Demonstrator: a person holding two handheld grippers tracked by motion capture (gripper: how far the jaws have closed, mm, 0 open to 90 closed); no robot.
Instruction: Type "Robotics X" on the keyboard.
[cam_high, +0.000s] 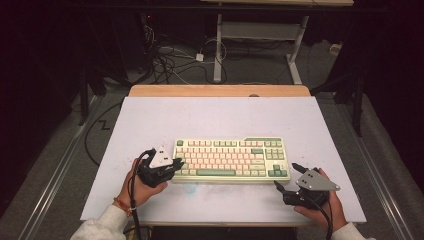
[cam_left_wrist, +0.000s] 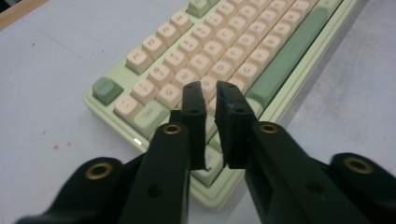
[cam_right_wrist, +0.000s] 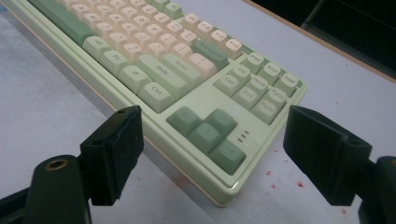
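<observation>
Keyboard (cam_high: 230, 159): pale green case, cream and green keycaps, lying flat, long edge across. Left end under tips of left gripper (cam_high: 176, 163), whose nearly shut jaws hold nothing. Right front corner with arrow keys just ahead of wide-open right gripper (cam_high: 287, 176), apart from it.

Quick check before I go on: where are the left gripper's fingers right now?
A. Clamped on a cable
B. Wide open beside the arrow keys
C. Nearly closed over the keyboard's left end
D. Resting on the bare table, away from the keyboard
C: in the left gripper view the left gripper has its fingers almost together, nothing between them, above the left-end keys of the keyboard.
</observation>
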